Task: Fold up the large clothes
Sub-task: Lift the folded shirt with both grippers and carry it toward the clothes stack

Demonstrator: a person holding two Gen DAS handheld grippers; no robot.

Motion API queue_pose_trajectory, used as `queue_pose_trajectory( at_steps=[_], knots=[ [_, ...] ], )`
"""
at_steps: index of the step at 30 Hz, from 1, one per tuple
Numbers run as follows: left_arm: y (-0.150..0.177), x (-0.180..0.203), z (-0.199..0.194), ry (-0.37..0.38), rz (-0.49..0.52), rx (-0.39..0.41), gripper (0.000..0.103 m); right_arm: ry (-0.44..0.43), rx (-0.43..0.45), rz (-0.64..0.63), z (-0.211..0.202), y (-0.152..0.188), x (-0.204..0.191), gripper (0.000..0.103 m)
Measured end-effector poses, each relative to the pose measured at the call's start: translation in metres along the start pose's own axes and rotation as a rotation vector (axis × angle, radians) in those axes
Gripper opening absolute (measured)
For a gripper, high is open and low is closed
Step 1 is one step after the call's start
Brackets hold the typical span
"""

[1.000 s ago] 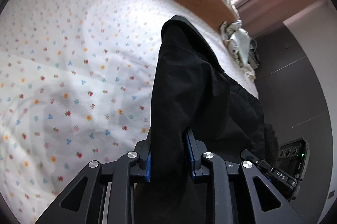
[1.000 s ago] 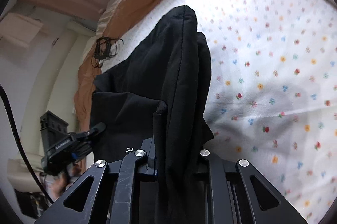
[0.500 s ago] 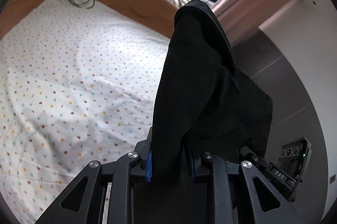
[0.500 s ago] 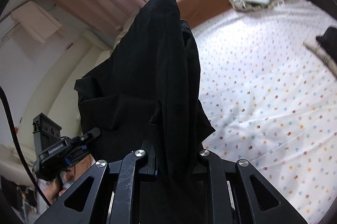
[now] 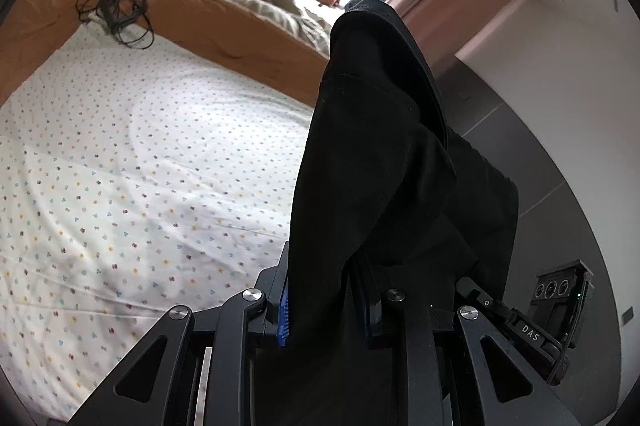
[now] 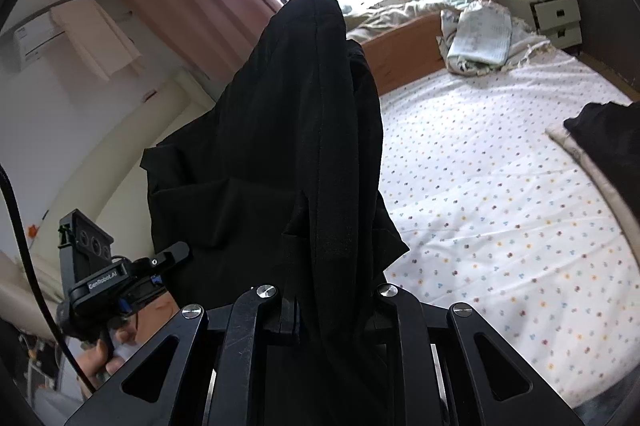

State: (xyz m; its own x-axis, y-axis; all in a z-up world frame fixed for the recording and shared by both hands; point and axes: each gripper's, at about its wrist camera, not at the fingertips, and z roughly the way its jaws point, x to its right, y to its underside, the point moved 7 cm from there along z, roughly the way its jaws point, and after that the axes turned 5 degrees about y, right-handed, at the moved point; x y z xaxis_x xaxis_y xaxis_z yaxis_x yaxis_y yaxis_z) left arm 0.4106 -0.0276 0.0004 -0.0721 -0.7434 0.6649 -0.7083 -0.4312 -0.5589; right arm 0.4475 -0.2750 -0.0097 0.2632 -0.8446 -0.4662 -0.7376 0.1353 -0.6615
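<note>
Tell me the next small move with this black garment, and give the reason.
Probably carry the black garment forward and lower it flat onto the flowered sheet. The left tongs and right tongs are each shut on a bunched fold of it, held above the bed, so it cannot be folded until spread.

The left tongs (image 5: 326, 306) are clamped on a black garment (image 5: 372, 165) that drapes forward over them. To the left lies a bed with a flower-dotted white sheet (image 5: 120, 165), black cables (image 5: 120, 13) at its far edge.
</note>
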Motion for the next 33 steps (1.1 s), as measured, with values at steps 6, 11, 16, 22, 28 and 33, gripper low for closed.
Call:
queue_pose_trajectory(
  at_steps=[6, 11, 16, 22, 28, 33],
  knots=[
    [0.019, 0.029, -0.016, 0.020, 0.026, 0.006, 0.026, 0.019, 0.031, -0.020, -0.025, 0.003, 0.001, 0.018],
    [0.035, 0.050, -0.023, 0.043, 0.041, -0.001, 0.026, 0.028, 0.058, -0.011, -0.052, 0.008, 0.011, 0.018],
    [0.051, 0.076, -0.025, 0.058, 0.072, -0.009, 0.026, 0.038, 0.080, -0.004, -0.065, 0.005, 0.029, 0.018],
    [0.064, 0.106, -0.019, 0.076, 0.106, -0.026, 0.026, 0.053, 0.119, 0.001, -0.098, 0.007, 0.045, 0.018],
    [0.081, 0.146, 0.001, 0.097, 0.155, -0.059, 0.026, 0.081, 0.164, -0.015, -0.133, 0.007, 0.069, 0.018],
    [0.091, 0.184, 0.027, 0.136, 0.193, -0.090, 0.026, 0.102, 0.194, -0.004, -0.163, 0.001, 0.102, 0.018]
  ],
)
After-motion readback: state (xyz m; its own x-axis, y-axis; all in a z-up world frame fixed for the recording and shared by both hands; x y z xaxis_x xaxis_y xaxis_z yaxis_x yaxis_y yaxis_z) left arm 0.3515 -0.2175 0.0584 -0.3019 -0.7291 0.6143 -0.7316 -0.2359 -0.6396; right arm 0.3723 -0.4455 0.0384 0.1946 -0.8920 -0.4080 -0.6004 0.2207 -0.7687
